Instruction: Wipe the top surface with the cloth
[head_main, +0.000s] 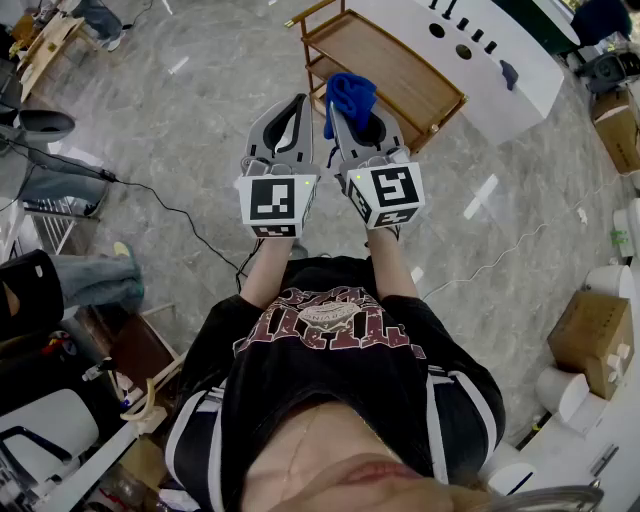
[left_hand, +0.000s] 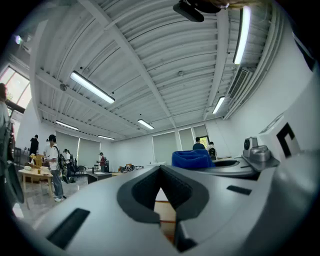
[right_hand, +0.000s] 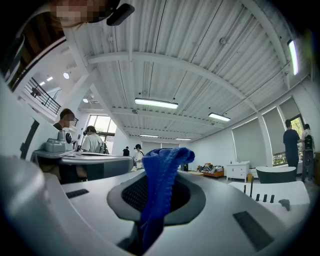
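I hold both grippers raised in front of my chest, pointing away from me. The right gripper (head_main: 340, 106) (right_hand: 156, 176) is shut on a blue cloth (head_main: 351, 92) (right_hand: 163, 172), which bunches up above the jaw tips. The left gripper (head_main: 298, 100) (left_hand: 161, 173) is shut with nothing in it; its jaws meet at the tips. In the left gripper view the blue cloth (left_hand: 192, 159) shows just to the right. Beyond the grippers on the floor stands a wooden trolley with a flat top surface (head_main: 392, 68). Both grippers are well above it and apart from it.
A white unit (head_main: 482, 48) stands right of the trolley. A black cable (head_main: 168, 206) runs across the marble floor at left. Cardboard boxes (head_main: 592, 332) sit at right, a wooden table (head_main: 44, 44) at far left. People (left_hand: 53, 165) stand in the background.
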